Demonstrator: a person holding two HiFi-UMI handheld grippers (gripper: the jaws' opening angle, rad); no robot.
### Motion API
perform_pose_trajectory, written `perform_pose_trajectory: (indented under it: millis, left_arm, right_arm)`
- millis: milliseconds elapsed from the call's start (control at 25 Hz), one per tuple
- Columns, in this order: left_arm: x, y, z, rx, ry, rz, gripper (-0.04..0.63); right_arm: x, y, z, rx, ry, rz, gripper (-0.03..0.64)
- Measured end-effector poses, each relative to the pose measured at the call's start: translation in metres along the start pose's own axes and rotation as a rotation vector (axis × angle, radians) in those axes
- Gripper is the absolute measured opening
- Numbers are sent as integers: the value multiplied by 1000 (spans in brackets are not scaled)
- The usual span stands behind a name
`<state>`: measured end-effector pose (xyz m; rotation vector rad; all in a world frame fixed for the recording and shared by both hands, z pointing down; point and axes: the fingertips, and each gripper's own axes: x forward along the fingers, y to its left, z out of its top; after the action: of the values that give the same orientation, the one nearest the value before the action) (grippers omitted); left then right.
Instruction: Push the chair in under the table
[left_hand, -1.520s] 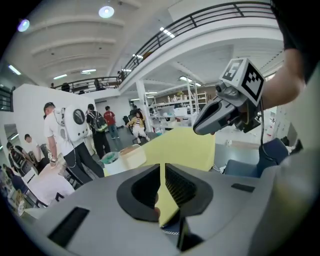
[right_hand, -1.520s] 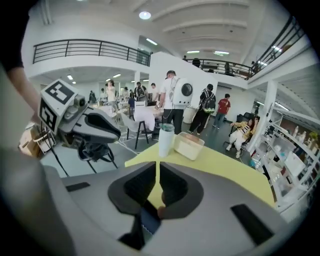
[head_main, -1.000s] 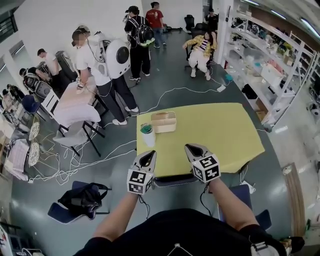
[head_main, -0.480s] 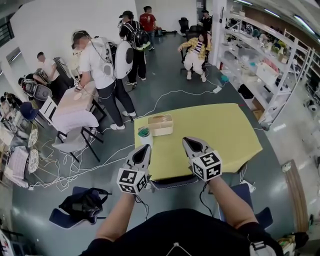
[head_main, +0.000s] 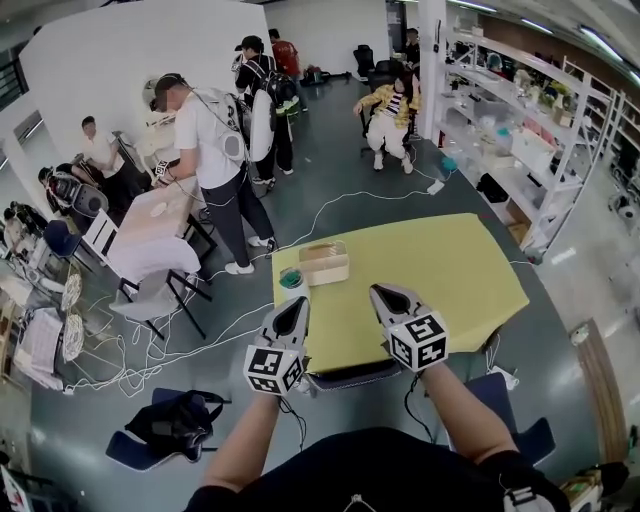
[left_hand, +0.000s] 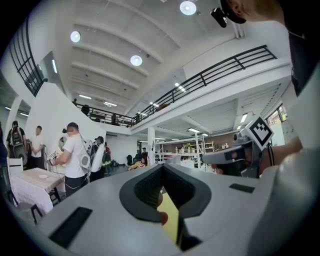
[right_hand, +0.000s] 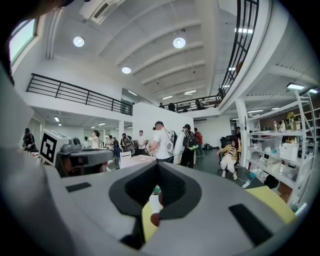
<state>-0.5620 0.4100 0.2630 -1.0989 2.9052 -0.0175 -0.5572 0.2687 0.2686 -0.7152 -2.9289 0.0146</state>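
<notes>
The chair looks stiff and heavy (legs may drag); push its back's top edge; left gripper and right gripper are closed, empty.

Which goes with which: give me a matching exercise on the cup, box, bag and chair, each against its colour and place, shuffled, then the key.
1. cup
2. box
3. bag
4. chair

A. black, on the floor
B. tan, on the table
C. dark, at the table's near edge
D. white with a green top, on the table

Pairs: 1-D, 2-B, 3-A, 4-C.
</notes>
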Motion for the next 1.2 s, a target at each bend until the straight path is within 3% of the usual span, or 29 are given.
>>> perform_pose_trajectory:
  millis: [1200]
  left_arm:
    - [-15, -9, -19, -14, 35, 20, 9]
  right_arm:
    - [-13, 9, -11, -22, 14, 4, 14]
